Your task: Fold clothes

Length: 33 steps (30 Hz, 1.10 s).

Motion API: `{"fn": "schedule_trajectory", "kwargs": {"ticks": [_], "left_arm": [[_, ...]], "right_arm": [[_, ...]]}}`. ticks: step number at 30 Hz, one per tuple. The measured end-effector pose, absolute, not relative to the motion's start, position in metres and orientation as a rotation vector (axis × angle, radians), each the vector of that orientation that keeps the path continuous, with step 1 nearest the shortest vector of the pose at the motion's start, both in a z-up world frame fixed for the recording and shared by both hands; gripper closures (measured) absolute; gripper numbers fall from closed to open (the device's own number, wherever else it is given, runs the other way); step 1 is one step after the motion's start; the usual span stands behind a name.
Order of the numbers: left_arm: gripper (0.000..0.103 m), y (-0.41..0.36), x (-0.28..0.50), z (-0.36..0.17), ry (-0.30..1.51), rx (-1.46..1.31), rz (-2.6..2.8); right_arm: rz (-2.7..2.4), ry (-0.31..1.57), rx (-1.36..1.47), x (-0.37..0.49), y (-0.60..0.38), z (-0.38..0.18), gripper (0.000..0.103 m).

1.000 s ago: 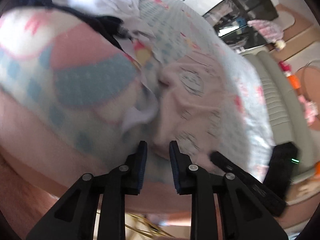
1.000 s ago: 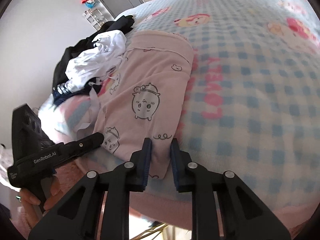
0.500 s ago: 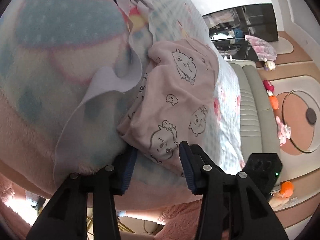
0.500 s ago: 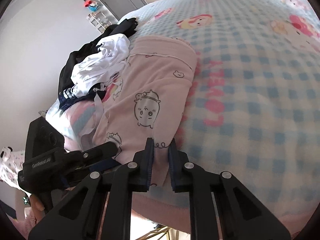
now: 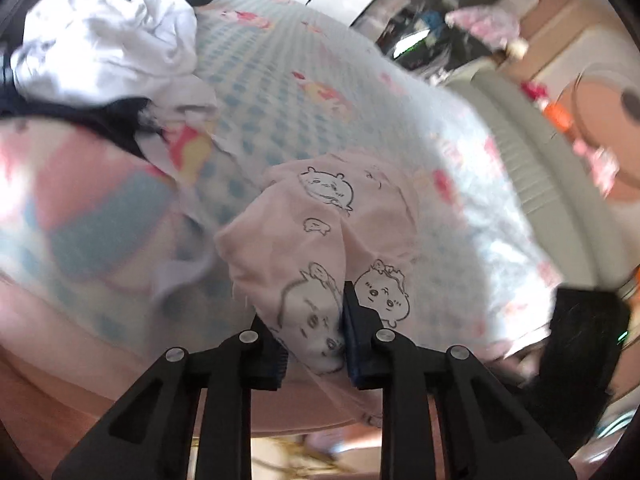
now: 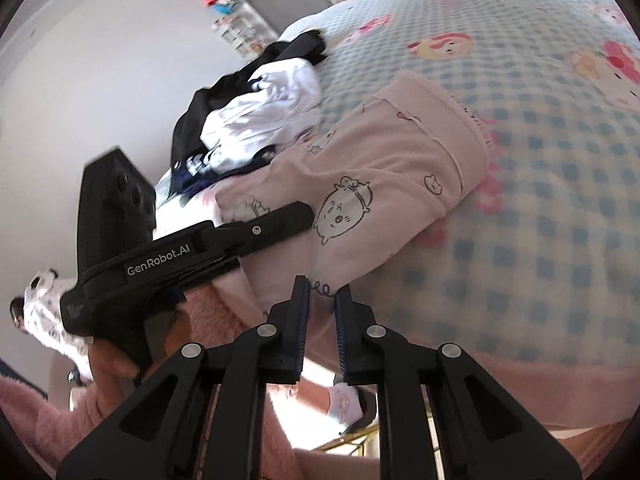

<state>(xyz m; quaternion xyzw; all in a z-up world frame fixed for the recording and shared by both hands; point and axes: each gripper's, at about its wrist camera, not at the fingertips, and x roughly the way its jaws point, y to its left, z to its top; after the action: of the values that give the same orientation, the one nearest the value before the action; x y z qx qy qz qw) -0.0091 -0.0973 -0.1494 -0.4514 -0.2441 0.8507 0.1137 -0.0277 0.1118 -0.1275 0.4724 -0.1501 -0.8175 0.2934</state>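
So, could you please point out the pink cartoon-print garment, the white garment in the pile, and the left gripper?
pink cartoon-print garment (image 6: 400, 160): right wrist view, its flat upper panel.
white garment (image 5: 108, 36): left wrist view, its crumpled middle.
left gripper (image 5: 312, 320): left wrist view, midway between fingertips, on pinched cloth.

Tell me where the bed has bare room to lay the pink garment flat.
Free: the checked blanket, right of the pink garment. Crowded: the white and dark clothes pile, left of it toward the wall.
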Motion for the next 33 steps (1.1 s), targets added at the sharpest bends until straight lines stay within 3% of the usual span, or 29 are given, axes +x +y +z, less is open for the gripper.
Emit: {"fn": "schedule_trajectory", "kwargs": {"ticks": [2, 3, 4, 6, 7, 11, 13, 14, 15, 16, 19, 21, 27, 31, 33], "left_arm": [[0.080, -0.110, -0.012, -0.154, -0.709, -1.371, 2.532], [0.080, -0.118, -0.012, -0.160, -0.810, -1.367, 2.475], [0.076, -0.126, -0.011, -0.167, -0.927, -1.354, 2.390], [0.055, -0.129, -0.007, -0.178, -1.027, -1.335, 2.302], [0.053, -0.127, -0.004, -0.182, -1.040, -1.332, 2.283], [0.053, -0.111, -0.002, -0.192, -0.997, -1.364, 2.295], [0.060, -0.106, -0.002, -0.191, -0.963, -1.366, 2.330], [0.077, -0.105, -0.002, -0.188, -0.927, -1.365, 2.361], [0.080, -0.103, -0.002, -0.182, -0.875, -1.358, 2.394], [0.082, -0.102, -0.002, -0.176, -0.822, -1.350, 2.426], [0.084, -0.096, -0.008, -0.156, -0.669, -1.303, 2.471], [0.084, -0.085, -0.015, -0.140, -0.551, -1.244, 2.476], [0.084, -0.033, -0.055, -0.105, -0.375, -1.099, 2.301], [0.083, -0.035, -0.065, -0.115, -0.420, -1.184, 2.260], [0.077, -0.044, -0.066, -0.126, -0.436, -1.246, 2.287]], "right_arm": [[-2.224, -0.367, 1.255, -0.030, 0.123, -0.125, 0.083], [-2.264, -0.357, 1.252, -0.033, 0.132, -0.123, 0.075], [-2.304, -0.346, 1.248, -0.036, 0.141, -0.121, 0.064], [-2.330, -0.383, 1.240, -0.046, 0.157, -0.121, 0.045], [-2.339, -0.396, 1.242, -0.053, 0.163, -0.121, 0.038], [-2.372, -0.427, 1.219, -0.090, 0.169, -0.130, 0.027], [-2.293, -0.505, 1.235, -0.112, 0.163, -0.142, 0.026], [-2.251, -0.545, 1.243, -0.123, 0.160, -0.148, 0.026], [-2.204, -0.571, 1.246, -0.131, 0.156, -0.153, 0.027], [-2.190, -0.547, 1.247, -0.134, 0.149, -0.155, 0.031], [-2.196, -0.442, 1.218, -0.133, 0.136, -0.149, 0.062], [-2.195, -0.463, 1.184, -0.122, 0.146, -0.138, 0.065], [-2.419, -0.465, 1.021, -0.058, 0.199, -0.084, 0.066], [-2.525, -0.500, 1.040, -0.031, 0.228, -0.074, 0.064], [-2.544, -0.477, 1.099, -0.033, 0.232, -0.088, 0.057]]}}
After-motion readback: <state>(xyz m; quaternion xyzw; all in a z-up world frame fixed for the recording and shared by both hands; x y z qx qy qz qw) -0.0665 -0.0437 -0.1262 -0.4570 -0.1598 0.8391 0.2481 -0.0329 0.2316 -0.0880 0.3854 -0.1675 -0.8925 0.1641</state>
